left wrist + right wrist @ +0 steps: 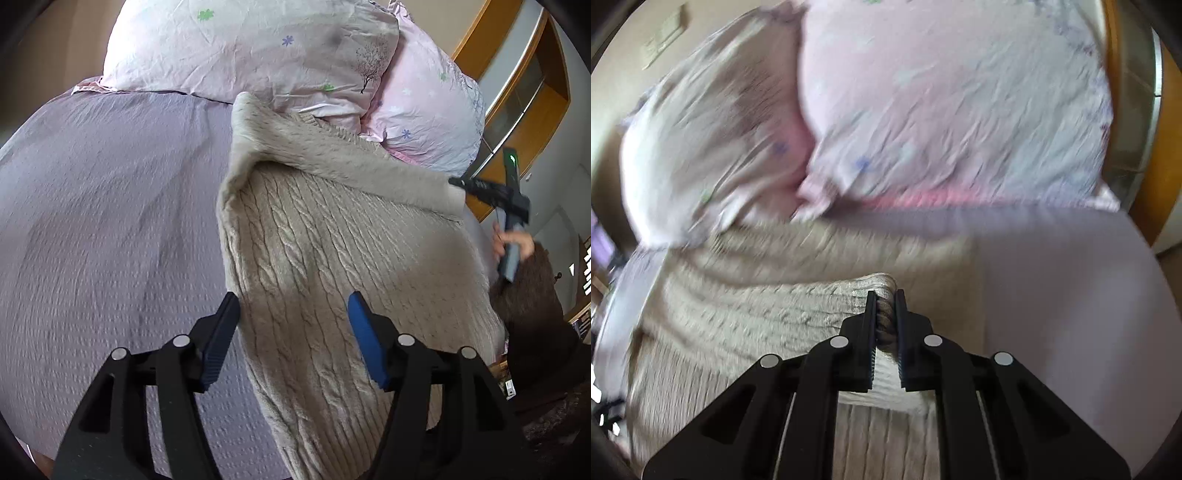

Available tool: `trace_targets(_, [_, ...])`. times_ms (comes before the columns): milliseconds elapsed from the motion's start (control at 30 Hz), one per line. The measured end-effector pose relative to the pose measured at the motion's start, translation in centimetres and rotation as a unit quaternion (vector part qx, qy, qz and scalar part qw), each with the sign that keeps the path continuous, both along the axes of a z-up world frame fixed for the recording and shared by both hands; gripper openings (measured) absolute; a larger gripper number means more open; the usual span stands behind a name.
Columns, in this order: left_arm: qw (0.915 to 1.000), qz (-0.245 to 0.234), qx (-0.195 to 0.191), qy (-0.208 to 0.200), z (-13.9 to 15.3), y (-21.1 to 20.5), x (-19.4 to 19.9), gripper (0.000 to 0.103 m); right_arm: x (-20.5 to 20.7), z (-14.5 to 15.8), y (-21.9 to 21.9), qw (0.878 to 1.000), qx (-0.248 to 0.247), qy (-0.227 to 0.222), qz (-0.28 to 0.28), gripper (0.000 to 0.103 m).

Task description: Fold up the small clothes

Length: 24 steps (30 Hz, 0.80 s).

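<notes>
A beige cable-knit sweater [332, 258] lies on the bed, its far part folded over toward me. My left gripper [291, 306] is open and empty, hovering just above the sweater's near left edge. My right gripper [885, 299] is shut on a bunched edge of the sweater [746, 317] and lifts it. In the left wrist view the right gripper [456, 182] pinches the sweater's far right corner.
The bed has a lavender textured cover [110, 221]. Two pink flowered pillows [251, 48] lie at the head, touching the sweater's far edge. A wooden headboard [517, 92] stands at the right. The right wrist view is motion-blurred.
</notes>
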State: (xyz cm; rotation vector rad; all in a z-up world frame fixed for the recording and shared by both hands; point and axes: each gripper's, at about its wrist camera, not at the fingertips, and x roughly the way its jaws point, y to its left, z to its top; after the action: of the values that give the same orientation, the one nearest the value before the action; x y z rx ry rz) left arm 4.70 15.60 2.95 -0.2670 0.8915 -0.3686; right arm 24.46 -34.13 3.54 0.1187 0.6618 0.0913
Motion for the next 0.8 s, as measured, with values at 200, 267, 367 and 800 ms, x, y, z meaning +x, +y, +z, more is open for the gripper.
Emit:
trace_targets(200, [1.0,-0.001,0.006,0.008,-0.2,0.2,-1.0,0.063,2.4,-2.4,-1.1,0.996,0.031,0.082,-0.017,0.052])
trace_targets(267, [1.0,-0.004,0.002,0.006,-0.3,0.5,-1.5,0.063,-1.5,-1.7,-2.4,0.996,0.066,0.056,-0.002,0.074])
trace_targets(367, [0.9999,-0.007,-0.008,0.007,-0.4,0.8,-2.1,0.063,-7.0,-2.4,-4.2,0.994,0.089,0.059,0.014,0.07])
trace_targets(800, [0.9991,-0.022,0.031,0.02,-0.1,-1.4,-8.1,0.051,-23.5,-9.9,-5.3,0.96,0.239,0.106,0.101,0.038])
